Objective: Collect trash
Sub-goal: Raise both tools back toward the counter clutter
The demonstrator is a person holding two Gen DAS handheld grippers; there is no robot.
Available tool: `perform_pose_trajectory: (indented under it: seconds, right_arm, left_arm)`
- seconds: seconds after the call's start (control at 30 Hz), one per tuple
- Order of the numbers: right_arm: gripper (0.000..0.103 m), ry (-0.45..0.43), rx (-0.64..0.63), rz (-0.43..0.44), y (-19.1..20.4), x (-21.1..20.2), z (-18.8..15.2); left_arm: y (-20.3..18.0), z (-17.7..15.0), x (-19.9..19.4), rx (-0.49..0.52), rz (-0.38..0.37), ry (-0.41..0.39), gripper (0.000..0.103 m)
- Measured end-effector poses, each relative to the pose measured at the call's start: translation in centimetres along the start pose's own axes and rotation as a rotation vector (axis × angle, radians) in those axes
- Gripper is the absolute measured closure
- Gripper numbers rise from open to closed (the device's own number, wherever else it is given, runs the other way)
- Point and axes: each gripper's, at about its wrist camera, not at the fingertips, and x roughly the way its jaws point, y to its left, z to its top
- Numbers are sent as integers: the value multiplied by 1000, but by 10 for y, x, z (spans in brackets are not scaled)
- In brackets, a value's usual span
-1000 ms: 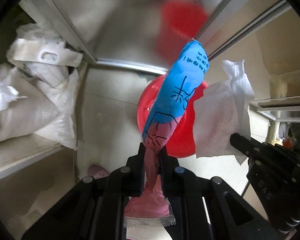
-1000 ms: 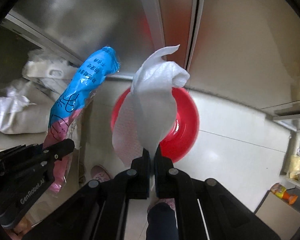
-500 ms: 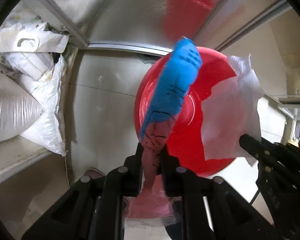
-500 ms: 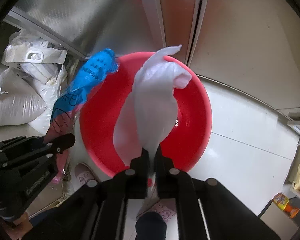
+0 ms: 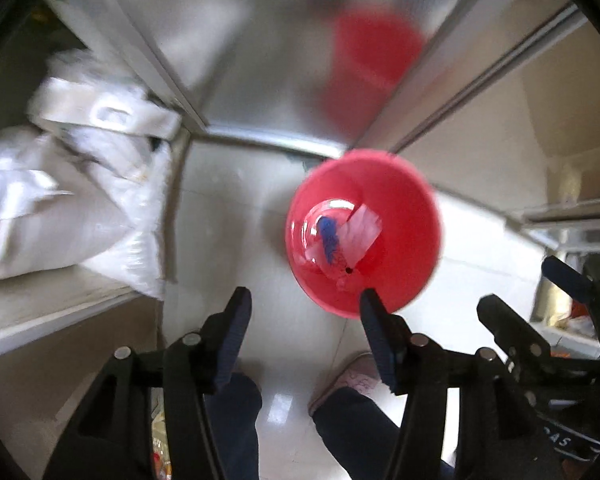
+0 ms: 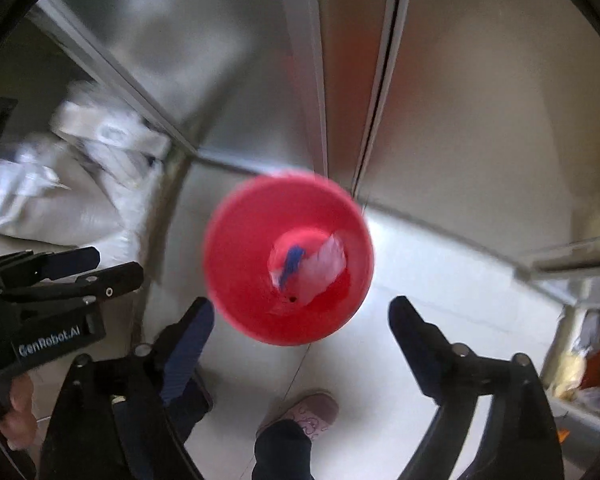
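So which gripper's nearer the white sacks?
Left. Both pairs of jaws are opening, empty: left gripper towards the white sacks, right gripper beyond it, over the red basin.

Soft, even daylight, heavy motion blur throughout, dark fisheye vignette bending the corners.

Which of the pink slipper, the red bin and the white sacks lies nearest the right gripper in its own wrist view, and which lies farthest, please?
From the right gripper, whose jaws are opening with nothing between them:
1. Red bin, on the floor, overlapping the gap between the fingers.
2. Pink slipper, low, toward the camera.
3. White sacks, far left, on a ledge.
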Motion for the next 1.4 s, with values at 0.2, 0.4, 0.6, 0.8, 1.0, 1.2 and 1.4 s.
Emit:
perform_pose_trajectory:
  seconds: [0.2,0.4,0.6,0.8,1.0,1.2,1.4]
  right_arm:
    - [2,-211,-71,57,21,-174,9]
    - [0,-415,-145,113,46,-348,18]
    - [0,-525,-198,-7,66,-460,29]
    - [0,-598,-138,40,73,-500,50]
    - [0,-633,-79,-15,83,-503,98]
    - [0,-610,26,-21,83,-502,184]
    - [1,-574,72,-33,102,-488,274]
  left_arm:
    - [2,-22,-174,-10,53,-159,20]
    - [-1,-44,-348,-29,64,-336,0]
    - [-1,-51,-472,-103,50,-494,0]
    - [6,-47,-533,-174,41,-598,0]
    - [25,-11,-554,-188,28,-637,0]
    - [44,77,-575,-119,58,-697,0]
    - [61,188,-571,-15,50,-664,0]
